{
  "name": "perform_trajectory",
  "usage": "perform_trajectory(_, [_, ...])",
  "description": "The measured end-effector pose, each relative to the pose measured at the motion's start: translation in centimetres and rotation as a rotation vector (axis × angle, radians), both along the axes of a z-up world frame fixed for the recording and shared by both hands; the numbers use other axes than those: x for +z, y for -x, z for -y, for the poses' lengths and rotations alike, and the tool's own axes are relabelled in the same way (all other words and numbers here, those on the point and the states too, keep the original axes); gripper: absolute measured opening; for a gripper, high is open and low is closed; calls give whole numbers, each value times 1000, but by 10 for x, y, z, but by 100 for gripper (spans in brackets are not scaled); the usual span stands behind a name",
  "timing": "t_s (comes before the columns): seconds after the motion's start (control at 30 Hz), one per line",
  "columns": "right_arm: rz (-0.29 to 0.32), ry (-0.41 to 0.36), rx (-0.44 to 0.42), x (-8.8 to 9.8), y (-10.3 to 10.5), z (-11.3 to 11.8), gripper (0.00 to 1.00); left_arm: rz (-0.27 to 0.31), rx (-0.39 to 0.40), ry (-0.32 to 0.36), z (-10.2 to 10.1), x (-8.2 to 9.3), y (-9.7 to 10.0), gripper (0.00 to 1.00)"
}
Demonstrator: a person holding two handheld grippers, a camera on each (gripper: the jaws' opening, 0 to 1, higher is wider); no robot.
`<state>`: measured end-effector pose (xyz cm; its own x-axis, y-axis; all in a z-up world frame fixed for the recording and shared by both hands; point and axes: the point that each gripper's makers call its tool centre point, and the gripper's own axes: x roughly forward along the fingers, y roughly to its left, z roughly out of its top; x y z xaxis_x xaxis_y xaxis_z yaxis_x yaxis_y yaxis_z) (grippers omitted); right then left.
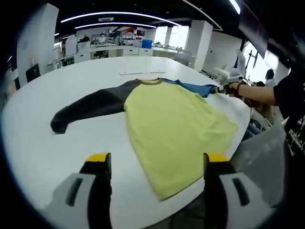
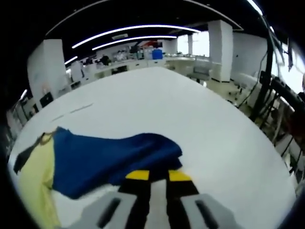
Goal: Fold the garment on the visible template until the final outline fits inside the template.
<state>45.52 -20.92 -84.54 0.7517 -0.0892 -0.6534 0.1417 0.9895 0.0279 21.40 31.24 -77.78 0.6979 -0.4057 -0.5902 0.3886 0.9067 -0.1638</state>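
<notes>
A long-sleeved shirt lies flat on the white table [image 1: 57, 143], with a yellow body [image 1: 176, 124], a dark grey sleeve [image 1: 90, 105] stretched left and a blue sleeve [image 1: 195, 87] stretched right. My left gripper [image 1: 157, 158] hovers open over the shirt's near hem, its yellow tips wide apart and holding nothing. My right gripper [image 1: 223, 88], held by a person's hand, sits at the blue sleeve's end. In the right gripper view the blue sleeve [image 2: 109, 155] bunches up at the right gripper [image 2: 158, 175], whose jaws stand close together on the cuff. The yellow body [image 2: 33, 186] shows at the left.
A thin pale strip [image 1: 142, 73] lies on the table beyond the collar. The person's arm [image 1: 259, 93] and dark clothing stand at the table's right edge. Desks, chairs and pillars [image 2: 224, 47] fill the room behind. The table edge runs close under the shirt's hem.
</notes>
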Motion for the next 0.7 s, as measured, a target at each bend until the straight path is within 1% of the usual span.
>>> perform_trajectory(0.07, [-9,27,20,-1,-1,3,2,0,0,-2,0,-1,0,76])
perform_trajectory(0.17, [-6,-19,0,0,3,-2,0,1,-1,-2,1,0,0,75])
perform_trajectory(0.2, [-1,-28,3,-1,0,1,0,4,-2,-2,1,0,-1,75])
perform_trajectory(0.23, [-6,-27,3,-1,1,0,0,6,-4,0,2,1,-1,75])
perform_trajectory(0.27, [-8,-18,9,3,8,-6,0,7,-5,2,2,1,-1,75])
perform_trajectory(0.3, [-12,-2,28,5,10,-9,0,10,-7,4,3,1,-1,75])
perform_trajectory(0.37, [-11,6,38,5,9,-9,0,11,-8,10,4,1,-2,75])
perform_trajectory(0.43, [-7,-3,46,2,7,-5,0,12,-9,7,4,1,-2,74])
perform_trajectory(0.47, [-9,-26,40,2,8,-4,0,14,-9,7,4,2,-3,74])
perform_trajectory(0.53, [-8,-29,41,1,7,1,0,19,-8,12,4,3,-3,74])
perform_trajectory(0.63, [9,-40,44,8,13,2,0,24,-9,9,3,5,-4,74])
perform_trajectory(0.7, [22,-36,52,15,14,8,0,26,-8,10,3,5,-5,74])
